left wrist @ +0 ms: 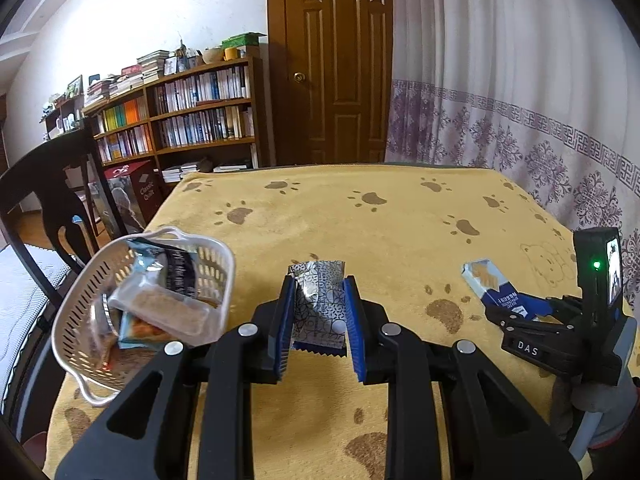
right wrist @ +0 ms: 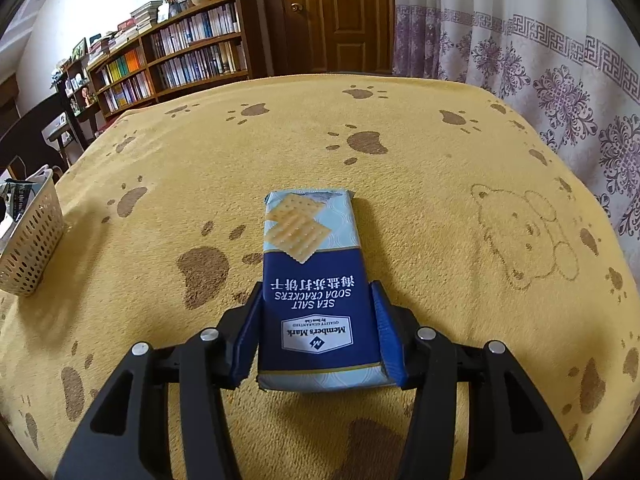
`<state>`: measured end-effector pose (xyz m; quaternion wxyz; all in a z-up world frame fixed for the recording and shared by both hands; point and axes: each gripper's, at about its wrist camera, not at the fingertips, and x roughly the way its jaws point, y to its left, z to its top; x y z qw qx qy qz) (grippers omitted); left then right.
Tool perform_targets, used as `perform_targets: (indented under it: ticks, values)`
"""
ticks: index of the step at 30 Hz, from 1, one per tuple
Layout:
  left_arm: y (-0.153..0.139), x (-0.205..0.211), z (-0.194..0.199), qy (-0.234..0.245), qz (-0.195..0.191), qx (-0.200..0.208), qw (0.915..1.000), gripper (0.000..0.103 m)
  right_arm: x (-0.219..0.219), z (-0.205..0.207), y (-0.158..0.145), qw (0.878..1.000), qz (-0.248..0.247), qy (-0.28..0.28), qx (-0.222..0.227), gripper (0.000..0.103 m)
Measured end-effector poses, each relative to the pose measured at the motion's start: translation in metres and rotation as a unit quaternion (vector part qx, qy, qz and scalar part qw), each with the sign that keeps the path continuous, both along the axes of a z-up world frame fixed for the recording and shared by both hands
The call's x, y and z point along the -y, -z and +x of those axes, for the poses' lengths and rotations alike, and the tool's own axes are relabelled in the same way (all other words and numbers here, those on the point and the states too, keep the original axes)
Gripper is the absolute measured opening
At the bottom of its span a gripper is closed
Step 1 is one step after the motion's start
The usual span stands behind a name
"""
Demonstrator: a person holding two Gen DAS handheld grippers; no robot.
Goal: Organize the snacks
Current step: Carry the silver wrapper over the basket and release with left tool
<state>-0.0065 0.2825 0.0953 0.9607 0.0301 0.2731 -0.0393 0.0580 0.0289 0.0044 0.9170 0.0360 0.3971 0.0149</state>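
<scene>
My left gripper [left wrist: 320, 282] is shut on a silver patterned snack packet [left wrist: 318, 304], its blue pads pressing both long sides just above the yellow paw-print cloth [left wrist: 400, 220]. Immediately to its left stands a white slotted basket [left wrist: 80, 312] holding several wrapped snacks [left wrist: 168, 304]. My right gripper [right wrist: 316, 287] is shut on a blue pack of sea salt soda crackers [right wrist: 312, 248]. In the left wrist view, the cracker pack [left wrist: 486, 280] tilts up off the cloth in the right gripper [left wrist: 516, 314], at the table's right side. The basket [right wrist: 28, 248] shows at the far left edge of the right wrist view.
A dark wooden chair [left wrist: 48, 188] stands close behind the basket at the table's left edge. A patterned curtain [left wrist: 540, 140] hangs along the right side. A bookshelf [left wrist: 192, 116] and a brown door [left wrist: 340, 60] lie beyond the far edge.
</scene>
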Motion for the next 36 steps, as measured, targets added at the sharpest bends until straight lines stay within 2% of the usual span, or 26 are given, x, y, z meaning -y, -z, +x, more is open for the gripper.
perform_targets:
  ticks: [10, 23, 36]
  values:
    - [-0.016, -0.032, -0.007, -0.035, -0.004, 0.016, 0.9992, 0.024, -0.007, -0.011, -0.002, 0.999, 0.035, -0.031, 0.003, 0.051]
    - [-0.038, -0.118, -0.015, -0.120, -0.033, 0.040, 0.9914, 0.024, -0.008, -0.013, -0.002, 0.998, 0.044, -0.035, 0.003, 0.051]
    - [-0.024, -0.159, -0.003, -0.160, -0.055, 0.016, 0.9854, 0.024, -0.010, -0.012, 0.000, 0.998, 0.042, -0.039, 0.001, 0.051]
